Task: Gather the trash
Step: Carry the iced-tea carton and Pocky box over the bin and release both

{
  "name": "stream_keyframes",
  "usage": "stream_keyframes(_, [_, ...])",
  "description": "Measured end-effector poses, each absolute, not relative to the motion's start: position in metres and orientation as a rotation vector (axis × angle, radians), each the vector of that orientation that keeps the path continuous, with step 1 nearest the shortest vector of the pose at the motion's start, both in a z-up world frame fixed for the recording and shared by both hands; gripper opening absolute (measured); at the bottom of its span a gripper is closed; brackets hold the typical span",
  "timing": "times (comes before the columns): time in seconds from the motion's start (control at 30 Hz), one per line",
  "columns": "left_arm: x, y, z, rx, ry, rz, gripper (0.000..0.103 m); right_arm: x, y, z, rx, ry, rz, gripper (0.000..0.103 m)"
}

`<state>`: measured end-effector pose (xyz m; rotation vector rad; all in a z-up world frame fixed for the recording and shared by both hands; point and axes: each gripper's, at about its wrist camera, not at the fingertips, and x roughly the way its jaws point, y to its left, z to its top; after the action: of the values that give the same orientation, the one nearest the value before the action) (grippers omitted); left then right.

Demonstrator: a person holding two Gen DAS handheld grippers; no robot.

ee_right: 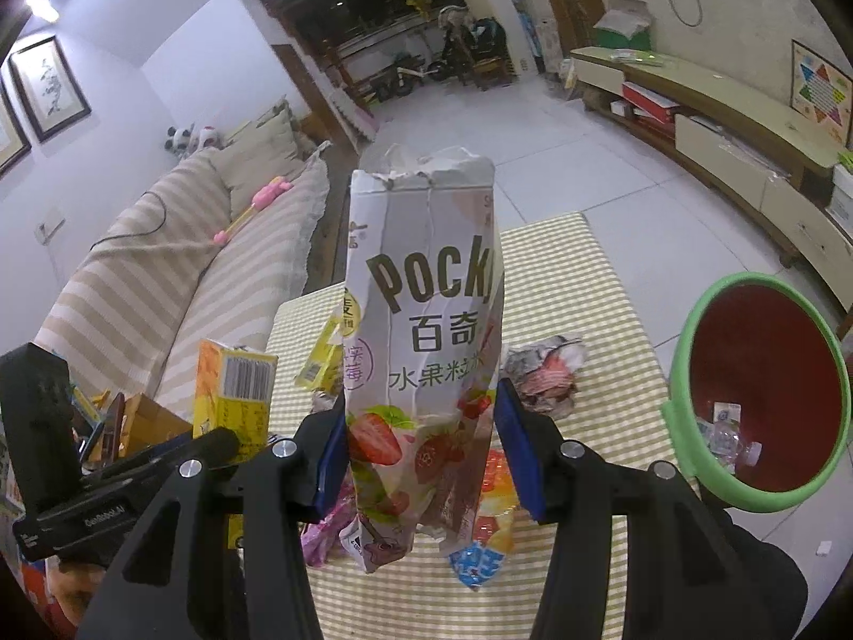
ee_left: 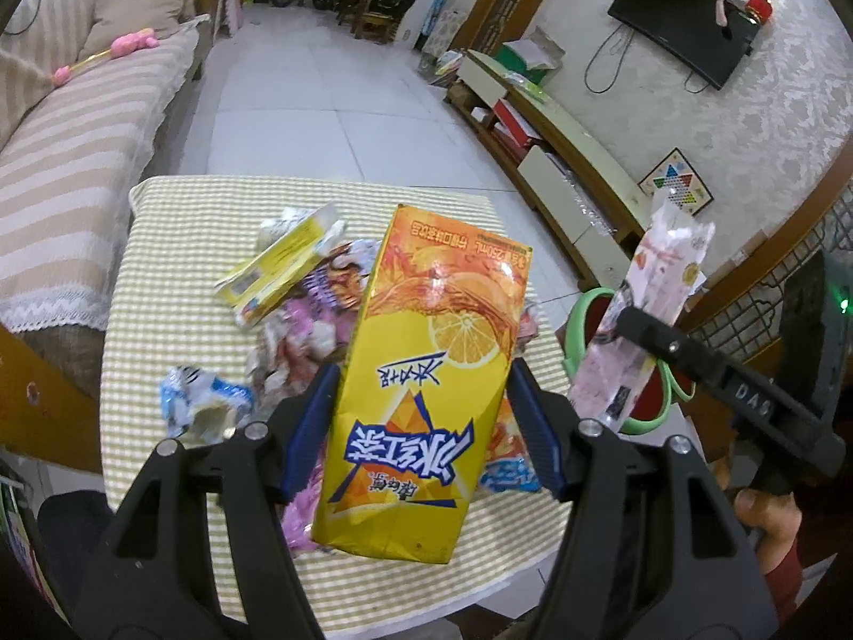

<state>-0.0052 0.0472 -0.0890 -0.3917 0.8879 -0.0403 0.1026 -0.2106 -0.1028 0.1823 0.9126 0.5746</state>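
Two tools: left (ee_left: 421,421) grips one carton (ee_left: 421,373), right (ee_right: 421,448) one Pocky packet (ee_right: 421,341).

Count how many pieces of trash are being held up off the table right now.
2: the yellow iced-tea carton in the left tongs, and the torn pink Pocky box in the right tongs.

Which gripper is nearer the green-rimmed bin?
Right. The right gripper, holding the Pocky box, is just beside the green-rimmed bin; the left gripper, holding the yellow carton, is over the table, farther off.
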Motion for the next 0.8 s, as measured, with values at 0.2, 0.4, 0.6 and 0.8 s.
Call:
stream_keyframes(0.2, [0.014,0.024,-0.085,-0.389,0.883,-0.085,0.062,0.109,-0.235,-0.107,0.215,0.914,0.520,0.049])
stream_keyframes(0.4, [0.033,0.003,-0.083,-0.365,0.886,-0.121,0.062,0.117,-0.265,-0.108,0.240,0.907,0.457,0.049])
stream_keyframes(0.6, [0.051,-0.018,-0.085,-0.362,0.896,-0.165,0.062,0.121,-0.299,-0.109,0.271,0.898,0.388,0.049])
stream_keyframes(0.8, [0.067,-0.045,-0.091,-0.329,0.913,-0.212,0.062,0.121,-0.334,-0.116,0.290,0.901,0.318,0.049])
